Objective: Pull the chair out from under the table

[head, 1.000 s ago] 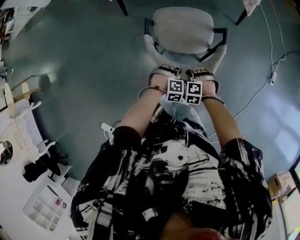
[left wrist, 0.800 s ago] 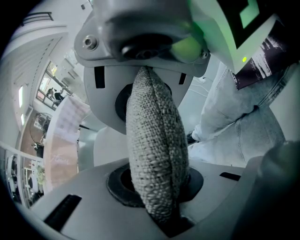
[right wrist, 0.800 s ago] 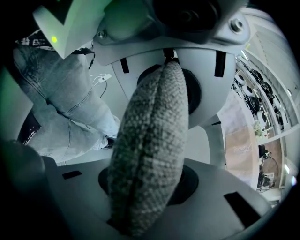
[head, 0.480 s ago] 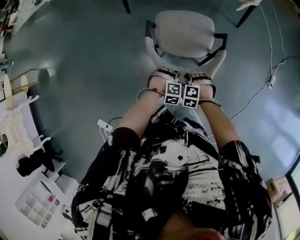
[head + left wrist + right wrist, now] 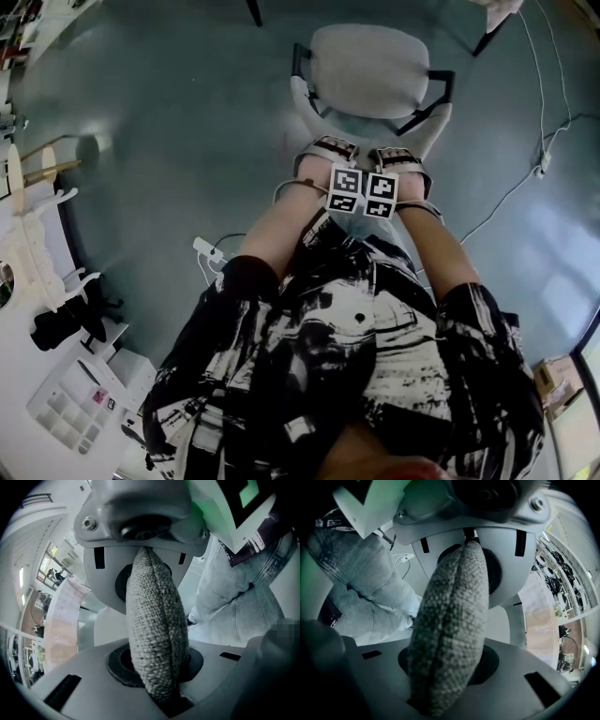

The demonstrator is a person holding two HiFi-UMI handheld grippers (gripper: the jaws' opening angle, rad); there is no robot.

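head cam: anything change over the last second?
The chair slid a little toward the person, away from the table legs; both claws came with it. Unchanged: left claw and right claw stay shut on the chair.

Black-white patterned short-sleeved shirt (image 5: 356, 347); pale jeans (image 5: 234, 592); grey left tongs (image 5: 150, 625), right tongs (image 5: 454, 620).
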